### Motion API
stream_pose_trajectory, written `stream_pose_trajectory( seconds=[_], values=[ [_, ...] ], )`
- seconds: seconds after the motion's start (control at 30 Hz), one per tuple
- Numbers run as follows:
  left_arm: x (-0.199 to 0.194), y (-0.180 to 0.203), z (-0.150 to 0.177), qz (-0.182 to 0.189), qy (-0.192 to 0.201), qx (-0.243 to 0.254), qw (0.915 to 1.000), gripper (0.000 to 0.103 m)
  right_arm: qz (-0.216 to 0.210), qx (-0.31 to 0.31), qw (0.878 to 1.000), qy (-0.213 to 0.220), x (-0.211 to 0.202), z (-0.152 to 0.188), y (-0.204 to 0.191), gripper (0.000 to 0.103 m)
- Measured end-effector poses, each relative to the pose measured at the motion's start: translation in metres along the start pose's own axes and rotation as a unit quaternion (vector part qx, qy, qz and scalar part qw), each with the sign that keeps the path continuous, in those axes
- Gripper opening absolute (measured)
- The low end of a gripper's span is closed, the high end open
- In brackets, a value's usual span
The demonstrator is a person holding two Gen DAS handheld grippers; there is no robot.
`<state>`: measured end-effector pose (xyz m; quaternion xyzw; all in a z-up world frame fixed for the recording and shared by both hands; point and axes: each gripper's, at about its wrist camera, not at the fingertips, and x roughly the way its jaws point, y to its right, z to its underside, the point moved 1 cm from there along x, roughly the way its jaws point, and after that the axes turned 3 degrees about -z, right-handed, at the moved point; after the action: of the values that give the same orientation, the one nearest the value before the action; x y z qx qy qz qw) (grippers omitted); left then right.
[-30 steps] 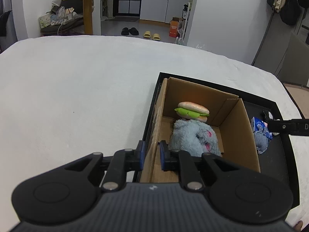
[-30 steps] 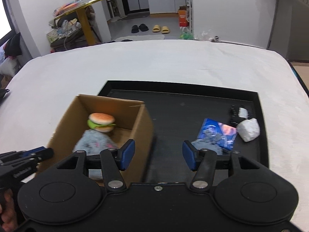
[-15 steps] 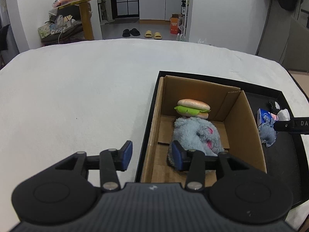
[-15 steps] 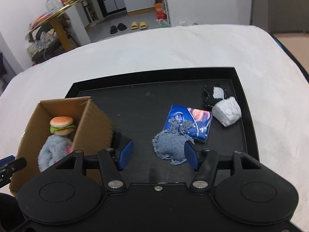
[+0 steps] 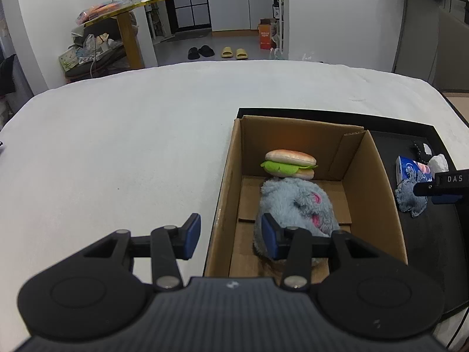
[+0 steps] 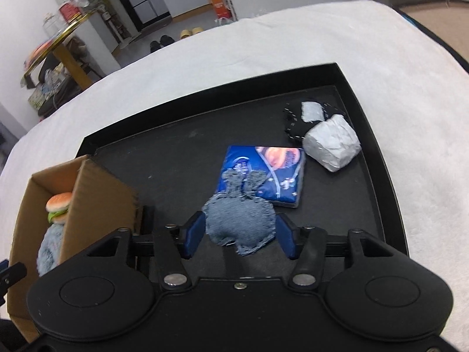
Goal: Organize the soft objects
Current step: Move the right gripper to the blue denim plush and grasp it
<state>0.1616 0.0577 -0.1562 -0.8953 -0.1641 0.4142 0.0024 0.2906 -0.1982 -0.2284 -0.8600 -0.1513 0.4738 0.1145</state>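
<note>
- Two grippers in view, each with blue pads.
- Right gripper (image 6: 239,236): jaws closing, denim stuffed toy (image 6: 240,223) between them; left pad touching or nearly touching the cloth, right pad just beside it, pressing grip not shown.
- Denim stuffed toy lying on the black tray (image 6: 378,146) floor, near the tray's near edge, its upper part overlapping the blue printed packet (image 6: 281,173).
- Beyond the packet, toward the tray's far right corner: white crumpled lump (image 6: 331,143), touching a black stitched item (image 6: 296,123).
- Left gripper (image 5: 231,236): jaws spread, holding nothing, straddling the left wall of the cardboard box (image 5: 225,193); left pad over the white cloth (image 5: 132,135), right pad inside the box against the fluffy blue plush (image 5: 296,205).
- Fluffy blue plush on the box floor, toward the near side; plush hamburger (image 5: 290,164) just behind it, against the far wall.
- Cardboard box standing at the tray's left end.
- Tray resting on the white cloth.
</note>
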Motion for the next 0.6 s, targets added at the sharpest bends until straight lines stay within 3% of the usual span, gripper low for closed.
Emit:
stream_pose_trajectory(
  seconds=[0.4, 0.6],
  values=[
    [-0.002, 0.008, -0.001, -0.013, 0.002, 0.014, 0.9998, 0.044, -0.01, 0.026, 1.0, -0.013, 0.015, 0.003, 0.015, 0.047],
    [-0.006, 0.004, 0.0, -0.01, 0.007, 0.009, 0.9999, 0.044, -0.03, 0.02, 0.999, -0.02, 0.015, 0.003, 0.011, 0.026]
  ],
)
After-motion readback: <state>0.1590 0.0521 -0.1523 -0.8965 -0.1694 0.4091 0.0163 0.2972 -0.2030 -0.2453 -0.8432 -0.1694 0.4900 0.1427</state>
